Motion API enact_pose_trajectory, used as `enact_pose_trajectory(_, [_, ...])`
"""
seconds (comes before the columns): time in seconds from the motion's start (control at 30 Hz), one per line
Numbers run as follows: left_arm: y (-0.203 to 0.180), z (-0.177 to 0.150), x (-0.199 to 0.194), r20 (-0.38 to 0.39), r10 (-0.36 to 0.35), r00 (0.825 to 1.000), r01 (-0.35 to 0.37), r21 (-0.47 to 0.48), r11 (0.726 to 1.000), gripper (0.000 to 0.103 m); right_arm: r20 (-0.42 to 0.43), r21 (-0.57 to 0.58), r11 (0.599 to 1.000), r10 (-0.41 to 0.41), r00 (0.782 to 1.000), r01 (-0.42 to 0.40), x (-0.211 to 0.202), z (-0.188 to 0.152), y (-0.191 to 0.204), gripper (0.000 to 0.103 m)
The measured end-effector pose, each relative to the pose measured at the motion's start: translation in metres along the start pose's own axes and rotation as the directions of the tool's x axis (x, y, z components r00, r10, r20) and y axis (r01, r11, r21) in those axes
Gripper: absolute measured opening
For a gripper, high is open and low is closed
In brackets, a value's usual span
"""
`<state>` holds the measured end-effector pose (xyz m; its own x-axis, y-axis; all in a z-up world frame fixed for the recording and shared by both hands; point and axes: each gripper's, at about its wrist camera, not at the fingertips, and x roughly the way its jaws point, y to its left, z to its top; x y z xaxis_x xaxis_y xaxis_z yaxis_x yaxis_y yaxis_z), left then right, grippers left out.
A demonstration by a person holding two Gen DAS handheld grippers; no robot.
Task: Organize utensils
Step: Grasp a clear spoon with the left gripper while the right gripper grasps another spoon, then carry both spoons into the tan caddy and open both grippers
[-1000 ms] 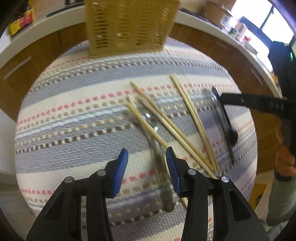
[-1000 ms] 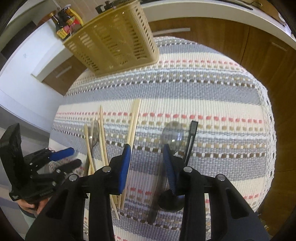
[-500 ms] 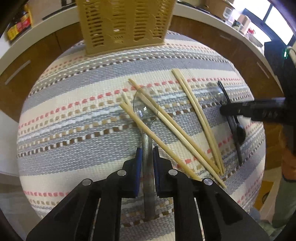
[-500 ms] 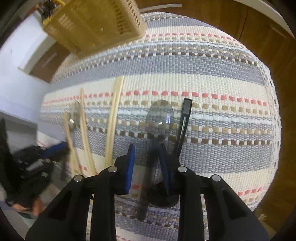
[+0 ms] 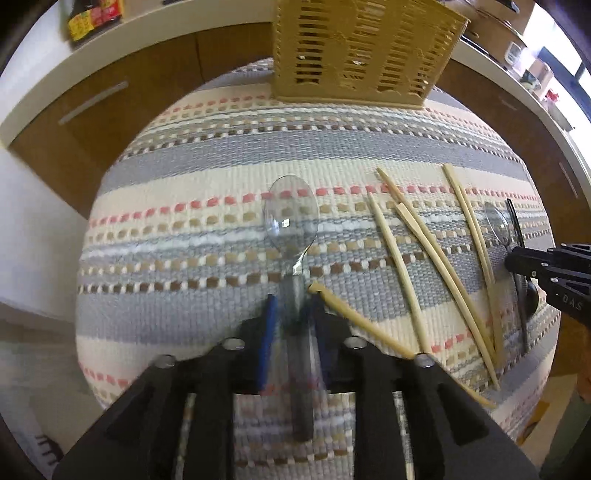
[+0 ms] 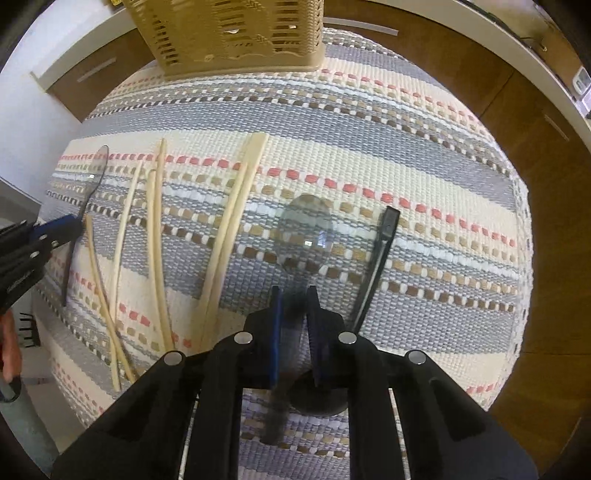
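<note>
My left gripper [image 5: 291, 306] is shut on the handle of a clear plastic spoon [image 5: 291, 218], bowl pointing away toward the tan slotted basket [image 5: 362, 48]. My right gripper [image 6: 293, 295] is shut on a second clear plastic spoon [image 6: 306, 236]. Several wooden chopsticks [image 5: 424, 251] lie loose on the striped woven cloth [image 5: 207, 177], to the right in the left view and to the left in the right view [image 6: 229, 236]. A black spoon [image 6: 376, 262] lies just right of my right gripper, its bowl toward me.
The basket [image 6: 229, 33] stands at the far edge of the cloth. A white counter [image 5: 110, 48] over brown cabinets curves behind it, with bottles [image 5: 92, 14] at the far left. The other gripper shows at each view's side [image 5: 554, 266].
Both grippers closed on the clear spoons. The left one has swung its spoon leftward away from the chopsticks. The basket sits more centered ahead in both views.
</note>
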<state>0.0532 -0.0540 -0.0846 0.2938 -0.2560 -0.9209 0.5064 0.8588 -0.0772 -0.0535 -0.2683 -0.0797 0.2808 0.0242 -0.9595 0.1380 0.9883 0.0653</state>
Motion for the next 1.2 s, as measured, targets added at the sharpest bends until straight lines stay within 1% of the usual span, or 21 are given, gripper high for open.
enact_pose_trajectory(0.03, [-0.002, 0.005, 0.002, -0.003, 0.001, 1.000, -0.001, 0.006, 1.000, 0.033, -0.004, 0.000, 1.000, 0.012, 1.000, -0.012, 0.000, 0.000, 0.000, 0.011])
enact_pose_trajectory(0.1, [-0.007, 0.010, 0.005, -0.009, 0.047, 0.999, -0.047, 0.038, 0.998, 0.035, -0.009, 0.001, 1.000, 0.025, 1.000, -0.025, 0.002, 0.004, -0.004, 0.011])
enact_pose_trajectory(0.13, [-0.007, 0.011, 0.006, -0.009, 0.053, 0.999, -0.053, 0.049, 0.997, 0.036, -0.010, -0.001, 1.000, 0.031, 0.999, -0.031, 0.002, 0.006, -0.007, 0.011])
enact_pose_trajectory(0.17, [-0.007, 0.013, 0.007, -0.015, 0.051, 0.999, -0.050, 0.057, 0.997, 0.032, -0.010, -0.002, 0.999, 0.037, 0.999, -0.037, 0.001, 0.007, -0.009, 0.011])
enact_pose_trajectory(0.2, [-0.008, 0.016, 0.009, -0.016, 0.076, 0.997, -0.075, 0.064, 0.995, 0.025, -0.009, -0.004, 0.999, 0.042, 0.999, -0.042, 0.002, 0.009, -0.010, 0.011])
enact_pose_trajectory(0.27, [-0.010, 0.021, 0.011, -0.021, 0.084, 0.996, -0.082, 0.075, 0.994, 0.021, 0.003, -0.007, 0.998, 0.064, 0.998, -0.063, -0.001, 0.010, -0.011, 0.011])
enact_pose_trajectory(0.33, [-0.012, 0.022, 0.011, -0.017, 0.083, 0.996, -0.081, 0.088, 0.993, 0.010, 0.016, -0.014, 0.997, 0.082, 0.997, -0.081, -0.006, 0.012, -0.017, 0.011])
enact_pose_trajectory(0.43, [-0.020, 0.029, 0.012, 0.004, 0.090, 0.996, -0.090, 0.086, 0.992, 0.010, 0.066, -0.031, 0.992, 0.125, 0.990, -0.123, -0.019, 0.016, -0.019, 0.011])
enact_pose_trajectory(0.53, [-0.020, 0.033, -0.004, 0.065, 0.058, 0.996, -0.062, 0.060, 0.996, 0.010, 0.131, -0.053, 0.987, 0.160, 0.978, -0.154, -0.037, 0.020, -0.021, 0.011])
enact_pose_trajectory(0.6, [-0.020, 0.038, -0.017, 0.113, 0.045, 0.993, -0.051, 0.047, 0.998, 0.010, 0.181, -0.070, 0.986, 0.164, 0.970, -0.154, -0.051, 0.023, -0.021, 0.011])
enact_pose_trajectory(0.7, [-0.021, 0.050, -0.050, 0.216, 0.020, 0.976, -0.025, 0.021, 0.999, 0.010, 0.256, -0.101, 0.983, 0.173, 0.951, -0.152, -0.077, 0.025, -0.018, 0.011])
enact_pose_trajectory(0.8, [-0.023, 0.056, -0.086, 0.310, -0.016, 0.950, 0.010, 0.021, 1.000, 0.010, 0.336, -0.130, 0.977, 0.202, 0.920, -0.167, -0.103, 0.031, -0.015, 0.011])
enact_pose_trajectory(0.83, [-0.026, 0.063, -0.102, 0.360, -0.024, 0.932, 0.016, 0.024, 1.000, 0.010, 0.368, -0.141, 0.976, 0.210, 0.906, -0.168, -0.114, 0.035, -0.014, 0.011])
enact_pose_trajectory(0.9, [-0.031, 0.068, -0.122, 0.421, -0.038, 0.906, 0.029, 0.028, 0.999, 0.010, 0.426, -0.159, 0.973, 0.222, 0.877, -0.169, -0.128, 0.042, -0.009, 0.011])
enact_pose_trajectory(0.93, [-0.033, 0.075, -0.134, 0.458, -0.051, 0.887, 0.043, 0.028, 0.999, 0.010, 0.460, -0.165, 0.972, 0.225, 0.859, -0.166, -0.137, 0.045, -0.007, 0.011])
enact_pose_trajectory(0.97, [-0.033, 0.078, -0.142, 0.487, -0.062, 0.871, 0.054, 0.030, 0.998, 0.010, 0.506, -0.169, 0.973, 0.223, 0.833, -0.158, -0.148, 0.049, -0.006, 0.011])
enact_pose_trajectory(1.0, [-0.034, 0.085, -0.151, 0.511, -0.069, 0.857, 0.061, 0.033, 0.998, 0.010, 0.561, -0.176, 0.974, 0.221, 0.798, -0.145, -0.161, 0.053, -0.004, 0.011])
enact_pose_trajectory(1.03, [-0.035, 0.091, -0.157, 0.520, -0.072, 0.851, 0.061, 0.038, 0.997, 0.010, 0.591, -0.182, 0.973, 0.222, 0.776, -0.140, -0.168, 0.056, -0.002, 0.011])
enact_pose_trajectory(1.07, [-0.037, 0.099, -0.162, 0.528, -0.074, 0.846, 0.060, 0.044, 0.997, 0.010, 0.625, -0.191, 0.971, 0.231, 0.745, -0.140, -0.177, 0.060, -0.001, 0.011])
enact_pose_trajectory(1.1, [-0.038, 0.108, -0.167, 0.544, -0.075, 0.836, 0.059, 0.048, 0.997, 0.010, 0.656, -0.196, 0.971, 0.233, 0.718, -0.136, -0.185, 0.065, 0.000, 0.011])
enact_pose_trajectory(1.2, [-0.036, 0.126, -0.174, 0.590, -0.066, 0.805, 0.048, 0.046, 0.998, 0.010, 0.717, -0.197, 0.973, 0.226, 0.659, -0.119, -0.199, 0.080, 0.003, 0.011])
